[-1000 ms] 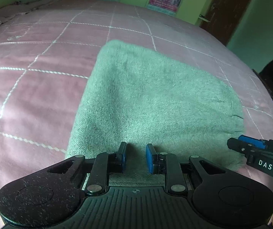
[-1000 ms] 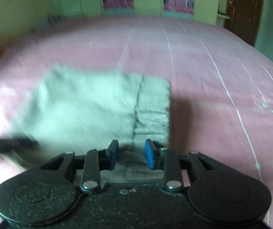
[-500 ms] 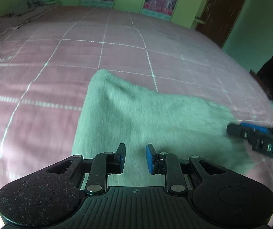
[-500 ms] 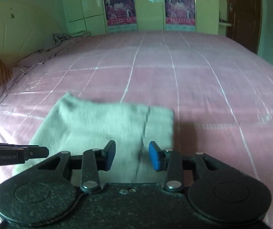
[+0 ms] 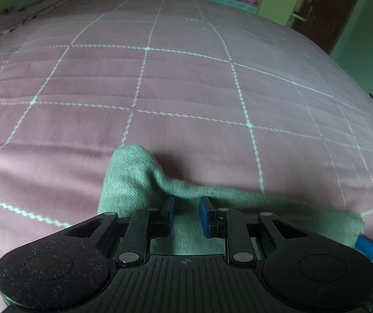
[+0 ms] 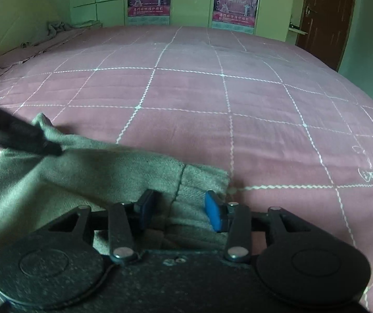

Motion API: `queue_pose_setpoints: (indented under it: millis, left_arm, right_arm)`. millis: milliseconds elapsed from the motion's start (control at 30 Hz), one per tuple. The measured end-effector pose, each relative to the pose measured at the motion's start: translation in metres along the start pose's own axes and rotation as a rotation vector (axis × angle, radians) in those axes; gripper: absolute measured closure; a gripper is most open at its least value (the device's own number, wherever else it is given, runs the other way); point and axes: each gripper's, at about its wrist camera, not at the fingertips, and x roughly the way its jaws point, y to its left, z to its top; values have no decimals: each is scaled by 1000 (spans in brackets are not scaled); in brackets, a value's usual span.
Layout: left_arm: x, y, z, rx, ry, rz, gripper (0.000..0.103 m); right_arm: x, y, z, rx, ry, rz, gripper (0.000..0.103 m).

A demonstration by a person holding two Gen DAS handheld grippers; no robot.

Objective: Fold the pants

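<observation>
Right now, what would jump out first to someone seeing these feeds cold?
The grey-green pants, bunched low at the near edge of the pink checked bedspread. The right gripper straddles their ribbed waistband with jaws apart, having just been opening; the left gripper sits over the cloth beside a raised fold. Two red posters hang on the far cupboards.

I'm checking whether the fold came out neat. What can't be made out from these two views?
- Near edge of the pants: left wrist view, hidden under the left gripper.
- Waistband end: right wrist view, partly behind the right gripper.
- Left gripper's tips over the cloth: right wrist view, motion-blurred.
- Layer count: not visible.
</observation>
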Motion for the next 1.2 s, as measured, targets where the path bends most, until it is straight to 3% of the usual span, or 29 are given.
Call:
queue_pose_setpoints:
  millis: [167,300,400,467,600,700,867,933,1000,1200]
  left_arm:
    - [-18,11,-16,-66,4,-42,81]
    - [-54,13,-54,-17,-24,-68,81]
    - [-75,15,-87,-20,-16,-77,81]
    - [-88,12,-109,-7,-23,-73,81]
    - [-105,0,-141,60,-74,-26,81]
    - [-117,-3,-147,41,-79,-8,81]
    - [-131,-5,-155,30,-91,-11,81]
    - [-131,-5,-157,18,-83,-18,81]
    - [-132,-6,-157,23,-82,-11,81]
    - [-129,-3,-155,11,-78,-17,81]
  right_arm:
    - [-2,2,-5,4,-11,-11,60]
    - [-9,4,5,-19,17,-8,59]
    - [-32,8,9,-26,-23,12,59]
    - [-47,13,2,-33,-41,47,60]
    - [-47,28,-38,-155,-21,-5,58]
    - [-51,37,-48,-230,-44,-39,56]
    - [-82,35,-38,-157,-82,-8,56]
    - [-72,34,-53,-179,-23,-11,56]
    - [-66,32,-63,-194,-38,-16,55]
    - [-66,36,-52,-174,-10,-25,52]
